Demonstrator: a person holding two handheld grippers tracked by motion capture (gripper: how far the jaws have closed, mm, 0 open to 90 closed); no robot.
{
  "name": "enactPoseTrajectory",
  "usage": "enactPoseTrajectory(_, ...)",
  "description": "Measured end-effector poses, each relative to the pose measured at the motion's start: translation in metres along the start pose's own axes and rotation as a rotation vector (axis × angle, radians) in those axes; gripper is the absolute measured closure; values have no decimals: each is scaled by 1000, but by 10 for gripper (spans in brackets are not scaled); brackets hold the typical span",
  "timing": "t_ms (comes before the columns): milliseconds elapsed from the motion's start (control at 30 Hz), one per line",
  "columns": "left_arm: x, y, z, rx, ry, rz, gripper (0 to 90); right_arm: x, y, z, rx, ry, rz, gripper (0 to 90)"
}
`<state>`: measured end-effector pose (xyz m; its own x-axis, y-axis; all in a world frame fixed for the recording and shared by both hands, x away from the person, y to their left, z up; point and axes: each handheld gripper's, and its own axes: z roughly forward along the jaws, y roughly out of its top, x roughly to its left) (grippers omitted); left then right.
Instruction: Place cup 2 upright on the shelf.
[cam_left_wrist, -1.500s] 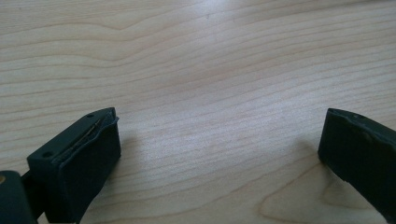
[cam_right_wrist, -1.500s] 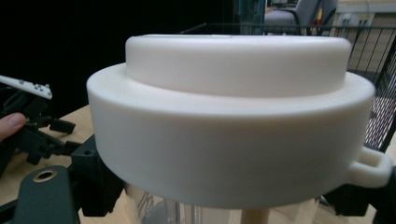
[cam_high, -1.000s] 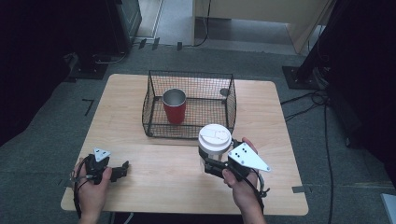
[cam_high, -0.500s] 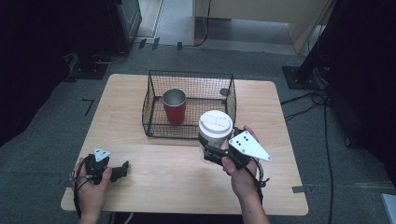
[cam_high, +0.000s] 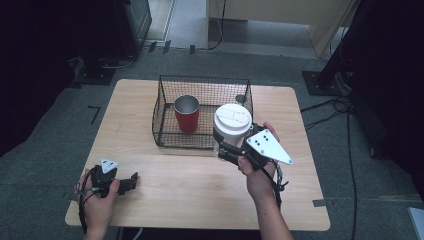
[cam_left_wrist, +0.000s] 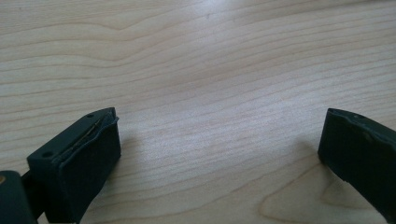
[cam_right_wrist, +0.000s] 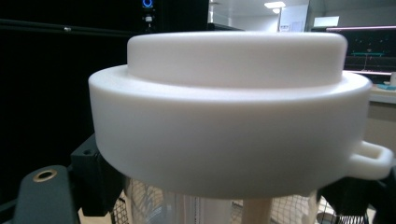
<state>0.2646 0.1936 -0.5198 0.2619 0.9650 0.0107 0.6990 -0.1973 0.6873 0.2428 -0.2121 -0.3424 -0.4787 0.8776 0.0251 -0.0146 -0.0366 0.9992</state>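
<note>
2 black grippers, grey triangular plates, bare forearms

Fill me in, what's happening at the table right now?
A person works two handheld tongs over a wooden table. The right tongs are shut on a clear container with a white lid, held up at the near right corner of a black wire basket. A red cup stands upright inside the basket. The left tongs rest open on the table near its front left corner, with nothing between them.
</note>
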Motion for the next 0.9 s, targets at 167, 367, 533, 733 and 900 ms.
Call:
enactPoseTrajectory(167,0,0,0,0,0,0,0,-2,5,7,-13,-10,-6,160)
enactPoseTrajectory(367,0,0,0,0,0,0,0,-4,11,16,-19,-17,-18,160)
enactPoseTrajectory(533,0,0,0,0,0,1,0,-7,14,24,-23,-17,-24,160)
enactPoseTrajectory(733,0,0,0,0,0,0,0,-11,15,35,-22,-26,-24,160)
enactPoseTrajectory(900,0,0,0,0,0,0,0,-17,16,46,-21,-33,-8,160)
